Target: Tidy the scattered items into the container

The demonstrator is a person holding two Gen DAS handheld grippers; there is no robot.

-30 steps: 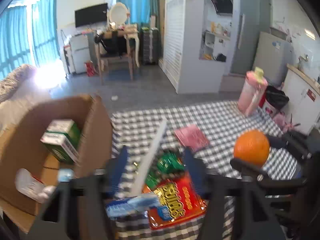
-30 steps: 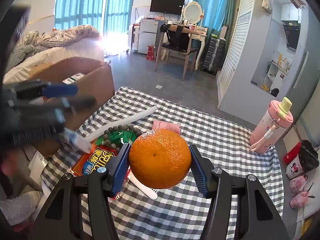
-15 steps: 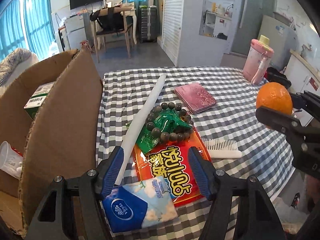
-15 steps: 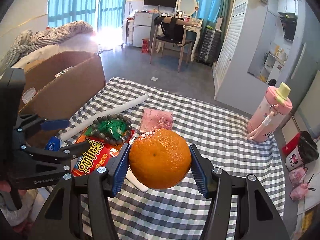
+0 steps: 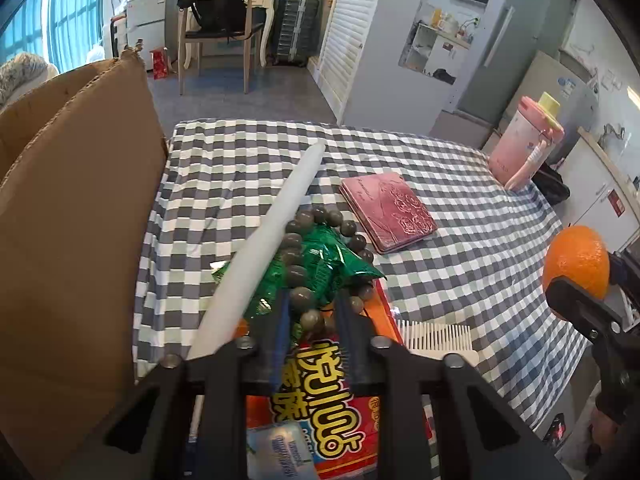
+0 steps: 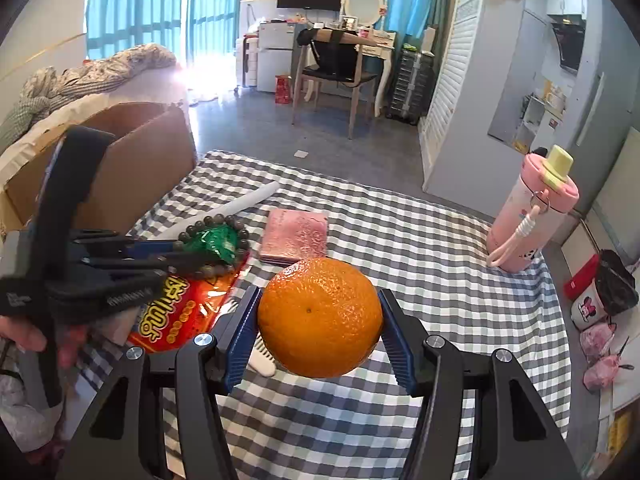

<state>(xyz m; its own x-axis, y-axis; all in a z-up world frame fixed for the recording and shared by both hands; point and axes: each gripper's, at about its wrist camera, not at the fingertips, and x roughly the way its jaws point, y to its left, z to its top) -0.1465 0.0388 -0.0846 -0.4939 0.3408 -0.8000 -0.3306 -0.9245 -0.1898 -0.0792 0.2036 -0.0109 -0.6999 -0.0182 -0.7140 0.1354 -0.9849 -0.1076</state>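
Closing in, the left gripper (image 5: 310, 312) has just been pinching its jaws onto the bead bracelet (image 5: 316, 264) and green packet. The cardboard box (image 5: 76, 216) stands just left of it, while the right gripper (image 6: 320, 320) grips the orange (image 6: 320, 316) farther from the box.

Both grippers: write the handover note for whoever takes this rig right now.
Left gripper: jaws have just closed on the bracelet, which lies on the green packet. I cannot tell whether the packet is caught too.
Right gripper: shut on the orange, held above the table.
Box: at the table's left edge; its inside is not visible.
Done: two items gripped, neither boxed yet.
Left on the table: white stick, notebook, red snack bag, comb, tissue pack, pink bottle.
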